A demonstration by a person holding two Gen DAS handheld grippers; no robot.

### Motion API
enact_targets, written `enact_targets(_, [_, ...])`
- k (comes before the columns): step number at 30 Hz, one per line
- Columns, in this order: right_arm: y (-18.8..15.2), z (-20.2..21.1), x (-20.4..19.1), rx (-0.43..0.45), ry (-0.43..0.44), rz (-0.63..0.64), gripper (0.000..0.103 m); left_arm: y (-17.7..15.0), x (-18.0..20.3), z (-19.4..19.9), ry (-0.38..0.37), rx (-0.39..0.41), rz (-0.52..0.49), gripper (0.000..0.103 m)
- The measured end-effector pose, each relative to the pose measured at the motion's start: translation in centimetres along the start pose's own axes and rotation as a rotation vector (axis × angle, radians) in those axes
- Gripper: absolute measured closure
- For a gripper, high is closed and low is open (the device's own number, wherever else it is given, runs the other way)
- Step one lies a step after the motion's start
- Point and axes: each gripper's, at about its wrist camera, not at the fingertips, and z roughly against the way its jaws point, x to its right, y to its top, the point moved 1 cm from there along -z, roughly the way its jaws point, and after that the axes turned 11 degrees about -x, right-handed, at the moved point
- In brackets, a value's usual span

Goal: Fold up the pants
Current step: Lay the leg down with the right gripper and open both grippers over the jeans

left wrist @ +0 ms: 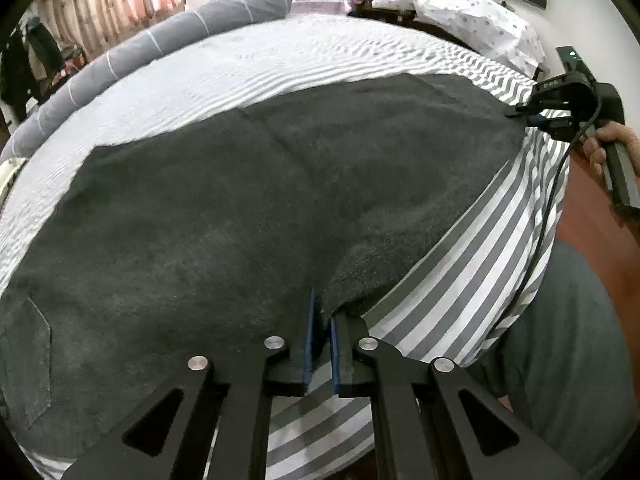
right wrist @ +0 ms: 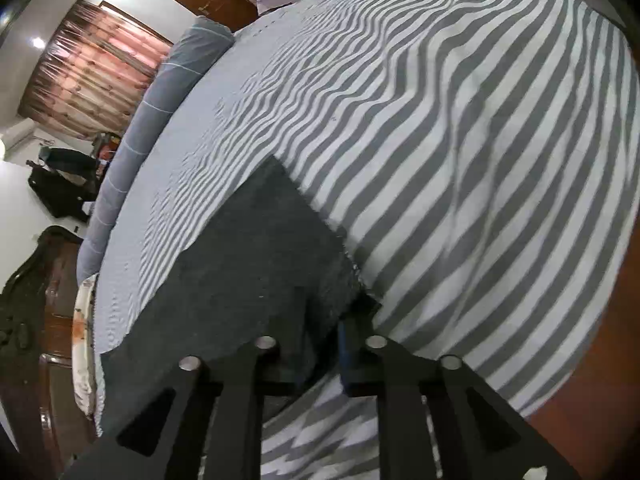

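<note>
Dark grey pants (left wrist: 248,208), along bed's (left wrist: 280,64) near edge: left gripper (left wrist: 322,320) and right gripper (right wrist: 340,320) each pinch hem corners; lift both level, keeping edges aligned.

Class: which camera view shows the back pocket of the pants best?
The left wrist view: the pocket shows on the pants, stitched outline clear, at the frame's left. The right wrist view shows only a plain stretch of pants, no pocket.
</note>
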Motion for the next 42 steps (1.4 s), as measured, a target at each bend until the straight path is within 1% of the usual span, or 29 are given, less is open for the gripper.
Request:
enact_targets(1, [0.0,0.1,0.1,-0.002,-0.001,0.001,0.083,0.0,0.0,-0.2,-0.004,-0.010,0.006,0.089])
enact_targets(3, [-0.2,0.5,0.2,-0.006,-0.028,0.006,0.073,0.1,0.0,-0.4,-0.025,-0.022,0.020,0.077])
enact_targets(4, [-0.4,0.9,0.3,0.001,-0.057,0.010,0.064,0.1,0.2,-0.4,-0.037,-0.023,0.022,0.073])
enact_targets(5, [-0.5,1.2,0.3,0.004,-0.071,0.008,0.058,0.1,0.4,-0.3,-0.050,-0.024,0.017,0.063])
enact_targets(6, [-0.6,1.5,0.3,0.005,-0.075,0.004,0.057,0.1,0.6,-0.3,-0.061,-0.029,0.010,0.052])
enact_targets(7, [-0.7,1.8,0.4,0.004,-0.075,-0.002,0.057,0.0,0.9,-0.2,-0.073,-0.034,0.006,0.050])
enact_targets(9, [-0.9,2.7,0.2,0.002,-0.075,0.000,0.057,-0.1,1.1,0.3,-0.098,-0.033,0.005,0.049])
enact_targets(11, [-1.0,3.8,-0.7,0.027,-0.089,0.016,0.057,-0.3,0.7,1.2,-0.148,-0.027,0.022,0.049])
enact_targets(13, [-1.1,5.1,-2.0,0.060,-0.095,0.054,0.057,-0.3,-0.6,2.7,-0.200,0.008,0.064,0.049])
enact_targets(14, [-1.0,5.4,-2.8,0.065,-0.090,0.075,0.057,-0.3,-1.4,3.6,-0.209,0.034,0.085,0.049])
enact_targets(16, [-0.8,5.8,-5.2,0.054,-0.062,0.140,0.057,-0.2,-3.8,5.3,-0.172,0.095,0.158,0.048])
enact_targets(18, [-0.5,5.3,-8.2,0.017,-0.031,0.217,0.057,0.0,-6.3,6.3,-0.136,0.136,0.234,0.048])
enact_targets(19, [-0.4,4.6,-10.4,-0.011,-0.006,0.273,0.057,0.1,-8.2,6.7,-0.090,0.162,0.299,0.048])
enact_targets(20, [-0.4,3.9,-12.1,-0.038,0.012,0.311,0.057,0.3,-9.9,6.9,-0.043,0.171,0.354,0.048])
enact_targets(21, [-0.5,3.3,-13.6,-0.064,0.024,0.343,0.057,0.3,-10.9,6.9,-0.011,0.172,0.394,0.048])
enact_targets(24, [-0.8,-0.2,-19.6,-0.180,0.075,0.457,0.058,0.5,-15.7,6.3,0.085,0.149,0.559,0.048])
enact_targets(26, [-1.3,-3.0,-23.5,-0.272,0.120,0.508,0.057,0.4,-18.4,5.6,0.108,0.137,0.648,0.048])
enact_targets(27, [-1.6,-4.8,-25.8,-0.334,0.147,0.536,0.057,0.4,-19.4,5.3,0.116,0.126,0.680,0.048])
enact_targets(29, [-2.2,-7.5,-29.2,-0.414,0.179,0.583,0.058,0.4,-21.0,4.4,0.132,0.112,0.731,0.048])
enact_targets(30, [-2.5,-9.5,-31.4,-0.468,0.192,0.614,0.058,0.8,-21.2,4.0,0.133,0.107,0.743,0.048])
enact_targets(32, [-3.0,-12.1,-34.5,-0.543,0.214,0.637,0.058,0.3,-22.1,3.3,0.128,0.086,0.763,0.048])
enact_targets(34, [-3.6,-15.6,-37.9,-0.657,0.244,0.646,0.058,0.1,-22.2,2.7,0.119,0.068,0.762,0.048])
enact_targets(36, [-4.4,-17.9,-40.2,-0.720,0.255,0.651,0.058,-0.4,-21.8,2.1,0.136,0.057,0.736,0.048])
enact_targets(37, [-4.9,-19.4,-41.4,-0.770,0.252,0.660,0.058,-0.7,-21.5,2.0,0.145,0.052,0.720,0.048])
enact_targets(39, [-6.0,-21.9,-43.2,-0.839,0.240,0.681,0.058,-0.8,-20.7,1.4,0.168,0.036,0.678,0.048])
enact_targets(42, [-7.9,-24.8,-45.1,-0.940,0.227,0.708,0.058,-1.1,-19.8,1.0,0.204,0.040,0.633,0.048])
